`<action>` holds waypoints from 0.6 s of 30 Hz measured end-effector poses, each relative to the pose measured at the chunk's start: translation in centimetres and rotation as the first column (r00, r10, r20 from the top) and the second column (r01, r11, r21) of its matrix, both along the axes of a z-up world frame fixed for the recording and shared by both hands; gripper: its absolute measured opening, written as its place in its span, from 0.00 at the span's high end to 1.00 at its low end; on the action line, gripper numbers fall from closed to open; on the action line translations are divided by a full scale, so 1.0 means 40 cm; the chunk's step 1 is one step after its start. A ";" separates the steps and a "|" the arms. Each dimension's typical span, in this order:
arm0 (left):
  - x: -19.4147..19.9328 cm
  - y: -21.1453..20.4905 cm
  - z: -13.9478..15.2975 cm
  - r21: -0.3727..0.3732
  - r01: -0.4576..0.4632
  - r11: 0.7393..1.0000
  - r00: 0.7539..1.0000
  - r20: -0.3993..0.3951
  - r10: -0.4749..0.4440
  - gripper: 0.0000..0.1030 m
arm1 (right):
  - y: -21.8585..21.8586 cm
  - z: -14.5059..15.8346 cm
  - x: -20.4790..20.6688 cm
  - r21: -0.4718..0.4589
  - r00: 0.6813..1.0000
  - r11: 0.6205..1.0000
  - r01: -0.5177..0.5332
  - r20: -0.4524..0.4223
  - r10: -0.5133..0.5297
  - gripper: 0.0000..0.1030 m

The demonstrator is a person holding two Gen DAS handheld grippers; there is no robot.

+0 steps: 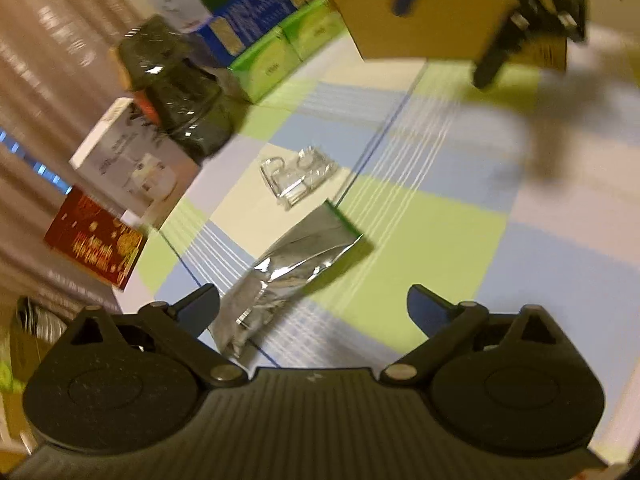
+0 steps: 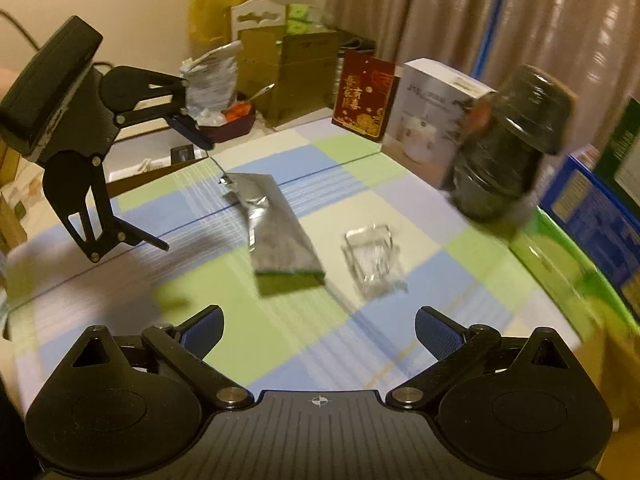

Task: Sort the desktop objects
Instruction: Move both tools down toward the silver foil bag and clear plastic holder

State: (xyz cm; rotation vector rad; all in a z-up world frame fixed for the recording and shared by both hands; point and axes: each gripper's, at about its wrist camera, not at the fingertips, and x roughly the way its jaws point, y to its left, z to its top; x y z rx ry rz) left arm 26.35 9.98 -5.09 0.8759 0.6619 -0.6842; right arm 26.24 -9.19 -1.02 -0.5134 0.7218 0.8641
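A silver foil pouch with a green end (image 1: 292, 272) (image 2: 280, 236) lies flat on the checked blue-green tablecloth (image 1: 440, 248) (image 2: 360, 184). A clear plastic wrapper (image 1: 298, 176) (image 2: 374, 262) lies beside it. My left gripper (image 1: 312, 312) is open and empty, held just above the pouch's near end; it also shows in the right wrist view (image 2: 184, 188), raised at the left. My right gripper (image 2: 318, 332) is open and empty, hovering near the pouch's green end and the wrapper; it appears blurred at the top right of the left wrist view (image 1: 448, 28).
Along one table edge stand a red box (image 2: 366, 98), a white appliance box (image 2: 434, 116), stacked dark bowls in wrap (image 2: 508, 144), green tissue packs (image 1: 288, 56) and a blue box (image 1: 264, 12). A cardboard box (image 1: 432, 8) and a crumpled paper stack (image 2: 210, 80) sit farther off.
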 end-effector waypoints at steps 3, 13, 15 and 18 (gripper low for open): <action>0.059 0.005 -0.048 0.063 0.047 0.997 0.999 0.010 -0.048 0.08 | 0.029 -0.039 0.081 -0.024 0.999 0.999 -0.028 -0.030 0.027 0.16; 0.217 0.048 -0.129 0.085 0.091 0.992 0.995 -0.049 -0.087 0.10 | 0.086 -0.194 0.274 -0.117 0.997 0.992 -0.055 -0.059 0.049 0.32; 0.243 0.049 -0.131 0.074 0.101 0.992 0.993 -0.075 -0.096 0.11 | 0.099 -0.214 0.295 -0.129 0.997 0.989 -0.070 -0.052 0.064 0.33; 0.270 0.039 -0.145 0.076 0.121 0.990 0.988 -0.108 -0.113 0.12 | 0.122 -0.243 0.313 -0.171 0.993 0.978 -0.116 -0.031 0.113 0.33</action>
